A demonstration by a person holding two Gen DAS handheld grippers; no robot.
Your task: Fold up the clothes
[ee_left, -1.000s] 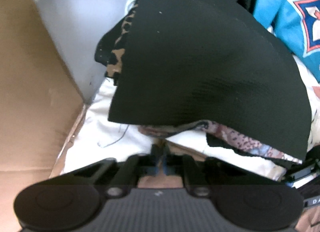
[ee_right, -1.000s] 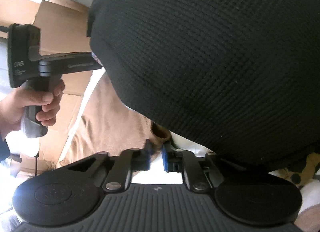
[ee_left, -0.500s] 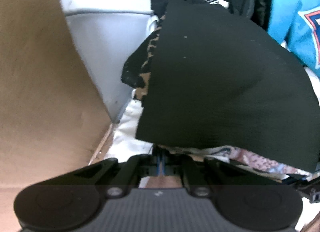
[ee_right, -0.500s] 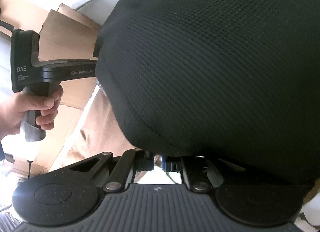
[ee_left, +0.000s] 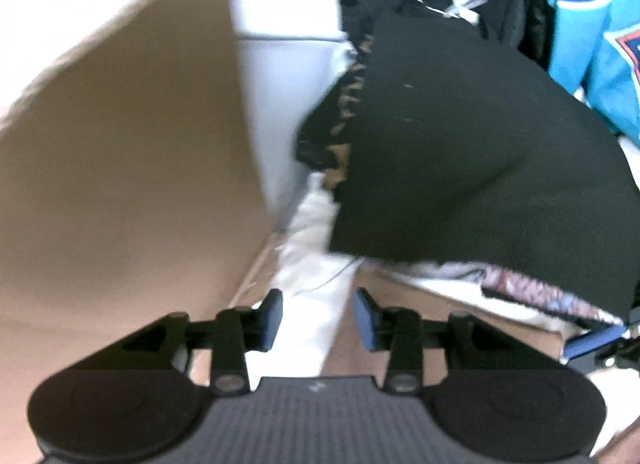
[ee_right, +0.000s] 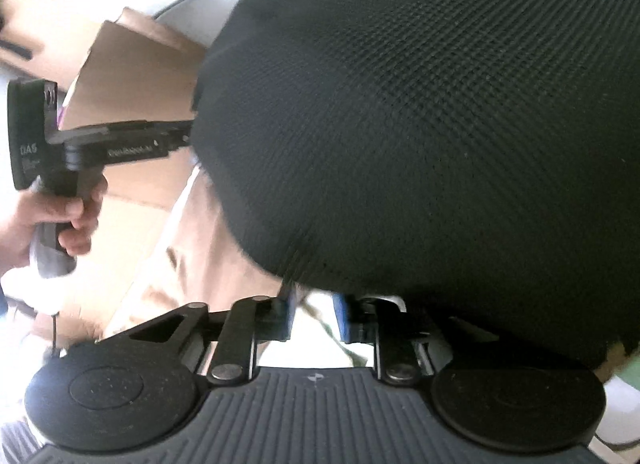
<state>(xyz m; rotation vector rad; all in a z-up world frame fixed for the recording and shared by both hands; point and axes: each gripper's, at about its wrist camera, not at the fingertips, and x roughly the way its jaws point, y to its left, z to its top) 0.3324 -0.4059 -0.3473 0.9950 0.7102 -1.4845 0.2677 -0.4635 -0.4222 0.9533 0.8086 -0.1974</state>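
A black knit garment (ee_left: 460, 152) lies folded on top of a pile of clothes; in the right wrist view the garment (ee_right: 420, 124) fills most of the frame. My left gripper (ee_left: 318, 318) is open just short of its near edge, over white and tan cloth, with nothing between the blue pads. My right gripper (ee_right: 316, 318) is open too, its fingers just under the garment's lower edge and holding nothing. A hand (ee_right: 48, 220) holds the left gripper's handle (ee_right: 80, 152) at the left of the right wrist view.
A brown cardboard flap (ee_left: 120, 168) and a grey bin wall (ee_left: 288, 104) stand to the left. A leopard-print piece (ee_left: 344, 152) and a patterned cloth (ee_left: 520, 280) stick out under the black garment. A turquoise jersey (ee_left: 592, 44) lies at the far right.
Both grippers have opened and let go of the black garment's edge. The left gripper has backed off and swung left, so more cardboard shows.
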